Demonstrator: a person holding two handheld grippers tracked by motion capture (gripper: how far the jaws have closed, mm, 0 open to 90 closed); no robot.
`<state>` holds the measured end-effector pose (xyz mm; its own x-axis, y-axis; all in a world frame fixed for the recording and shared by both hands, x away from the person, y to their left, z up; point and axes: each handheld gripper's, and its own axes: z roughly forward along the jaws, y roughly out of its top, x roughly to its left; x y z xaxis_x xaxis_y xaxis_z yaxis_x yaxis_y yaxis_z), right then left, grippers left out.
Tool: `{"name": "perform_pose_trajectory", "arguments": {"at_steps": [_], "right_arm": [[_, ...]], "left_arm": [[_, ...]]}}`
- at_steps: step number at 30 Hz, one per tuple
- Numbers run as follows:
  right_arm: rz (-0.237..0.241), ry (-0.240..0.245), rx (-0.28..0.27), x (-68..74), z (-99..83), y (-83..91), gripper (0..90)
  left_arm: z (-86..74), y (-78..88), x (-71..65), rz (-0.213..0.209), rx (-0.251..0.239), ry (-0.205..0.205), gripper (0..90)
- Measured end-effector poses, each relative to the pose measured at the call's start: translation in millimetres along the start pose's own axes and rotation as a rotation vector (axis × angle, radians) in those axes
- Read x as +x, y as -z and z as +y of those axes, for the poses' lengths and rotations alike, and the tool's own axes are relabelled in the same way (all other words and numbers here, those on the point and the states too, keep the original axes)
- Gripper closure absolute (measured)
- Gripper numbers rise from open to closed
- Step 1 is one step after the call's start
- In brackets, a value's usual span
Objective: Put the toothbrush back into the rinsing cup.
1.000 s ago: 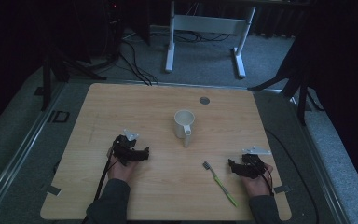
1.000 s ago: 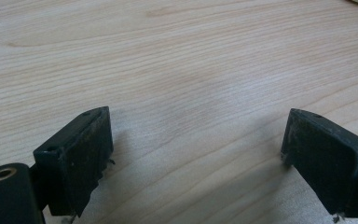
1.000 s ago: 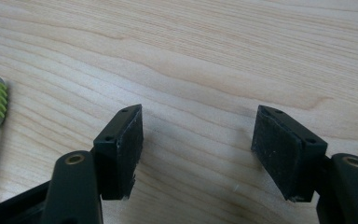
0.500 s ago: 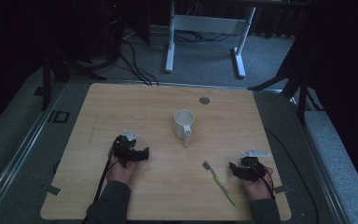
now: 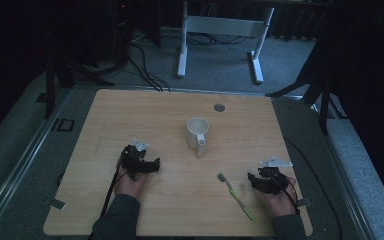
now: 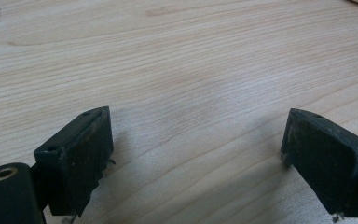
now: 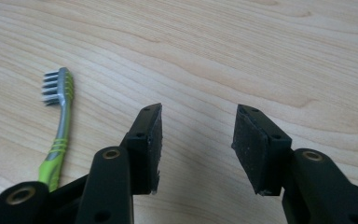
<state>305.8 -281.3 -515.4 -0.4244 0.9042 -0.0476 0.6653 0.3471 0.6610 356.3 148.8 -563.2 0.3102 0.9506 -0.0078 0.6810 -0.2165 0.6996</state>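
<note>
Nearest to the person, the right gripper (image 5: 256, 180) has slid a little closer to the near edge of the wooden counter (image 5: 130, 110) than a moment ago, and its fingers (image 7: 151, 135) are sitting spread apart and holding nothing, just beside the green toothbrush (image 5: 236, 195) lying flat. The left gripper (image 5: 152, 164) is staying where it was, its fingers (image 6: 81, 154) wide apart over bare wood. Farther back, the white mug (image 5: 198, 132) is standing in the middle, not moved, well apart from both grippers.
</note>
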Motion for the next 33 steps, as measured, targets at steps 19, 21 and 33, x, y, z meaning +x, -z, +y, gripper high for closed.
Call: {"name": "perform_pose_trajectory", "arguments": {"at_steps": [19, 21, 33], "right_arm": [[0.066, -0.006, 0.051, 11.4, 12.4, 11.0, 59.7], [0.077, -0.015, 0.053, 12.1, 13.5, 11.7, 59.7], [0.127, -0.053, 0.073, 16.3, 20.5, 16.0, 59.5]], "left_arm": [[0.0, 0.0, -0.1, 0.000, 0.000, 0.001, 9.3], [0.0, -0.1, -0.1, 0.000, -0.001, 0.002, 9.3], [0.0, 0.0, -0.1, 0.000, 0.000, 0.001, 9.3]]}}
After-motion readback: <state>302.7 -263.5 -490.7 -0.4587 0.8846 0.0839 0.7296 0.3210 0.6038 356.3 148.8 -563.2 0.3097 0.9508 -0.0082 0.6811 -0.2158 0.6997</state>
